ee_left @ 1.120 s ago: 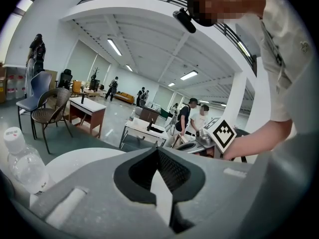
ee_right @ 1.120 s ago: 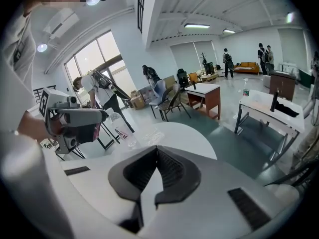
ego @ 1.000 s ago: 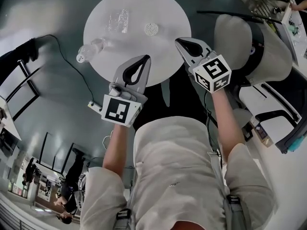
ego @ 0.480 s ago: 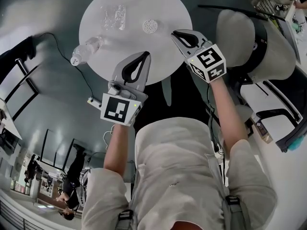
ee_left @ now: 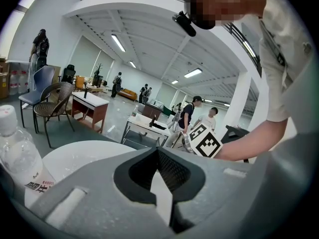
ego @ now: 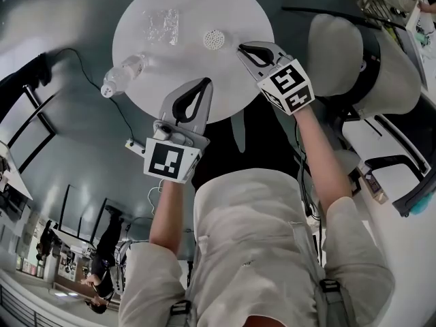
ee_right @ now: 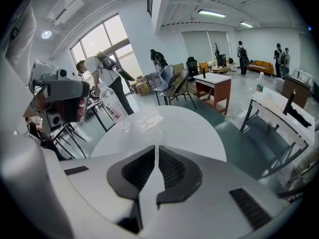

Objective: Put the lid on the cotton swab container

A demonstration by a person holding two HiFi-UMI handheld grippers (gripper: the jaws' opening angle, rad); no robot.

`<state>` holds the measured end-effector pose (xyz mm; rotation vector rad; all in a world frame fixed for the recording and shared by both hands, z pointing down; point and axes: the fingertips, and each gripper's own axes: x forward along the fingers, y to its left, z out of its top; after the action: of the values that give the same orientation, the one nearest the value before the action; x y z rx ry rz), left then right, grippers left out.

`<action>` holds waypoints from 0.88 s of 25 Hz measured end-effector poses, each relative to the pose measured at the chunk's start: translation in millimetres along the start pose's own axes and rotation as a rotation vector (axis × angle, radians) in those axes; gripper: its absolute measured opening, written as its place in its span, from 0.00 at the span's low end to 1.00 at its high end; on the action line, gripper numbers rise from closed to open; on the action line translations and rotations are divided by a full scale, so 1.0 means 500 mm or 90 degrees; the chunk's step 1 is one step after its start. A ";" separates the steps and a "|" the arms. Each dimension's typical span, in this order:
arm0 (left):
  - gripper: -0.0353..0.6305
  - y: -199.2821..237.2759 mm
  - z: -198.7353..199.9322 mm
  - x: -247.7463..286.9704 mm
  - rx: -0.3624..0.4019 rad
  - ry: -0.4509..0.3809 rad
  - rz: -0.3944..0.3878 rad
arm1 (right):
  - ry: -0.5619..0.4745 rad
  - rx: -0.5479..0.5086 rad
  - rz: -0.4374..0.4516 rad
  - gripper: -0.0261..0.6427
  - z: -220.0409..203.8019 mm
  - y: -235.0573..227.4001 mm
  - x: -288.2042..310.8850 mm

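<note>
Head view shows the round table [ego: 197, 5] before you. Your left gripper [ego: 204, 82] and right gripper [ego: 242, 48] hover over its near edge, both with jaws pressed together and holding nothing. A bottle [ego: 122, 73] stands at the left edge. The clear lid [ego: 162, 26] lies apart from the container [ego: 214, 39], which is near the right gripper.

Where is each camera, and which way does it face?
Head view: on the head, steeply down at the table; shows torso, left hand-held gripper, right hand-held gripper.
Left gripper view: along shut jaws, past the water bottle; right forearm shows.
Right gripper view: along shut jaws toward the clear plastic item.
Head and right gripper views share that item.
</note>
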<state>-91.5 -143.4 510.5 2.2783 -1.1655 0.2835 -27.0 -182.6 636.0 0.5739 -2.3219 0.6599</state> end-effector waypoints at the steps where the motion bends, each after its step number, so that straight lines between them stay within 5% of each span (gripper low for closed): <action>1: 0.07 -0.002 -0.001 0.000 0.000 0.002 0.002 | -0.002 0.000 0.001 0.09 0.002 0.000 -0.003; 22: 0.07 0.016 0.000 -0.007 -0.008 -0.010 0.014 | -0.002 -0.054 0.012 0.10 0.055 0.028 0.036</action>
<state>-100.1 -144.9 512.1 2.2624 -1.1974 0.2657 -59.9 -192.0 625.8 0.5153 -2.3481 0.5668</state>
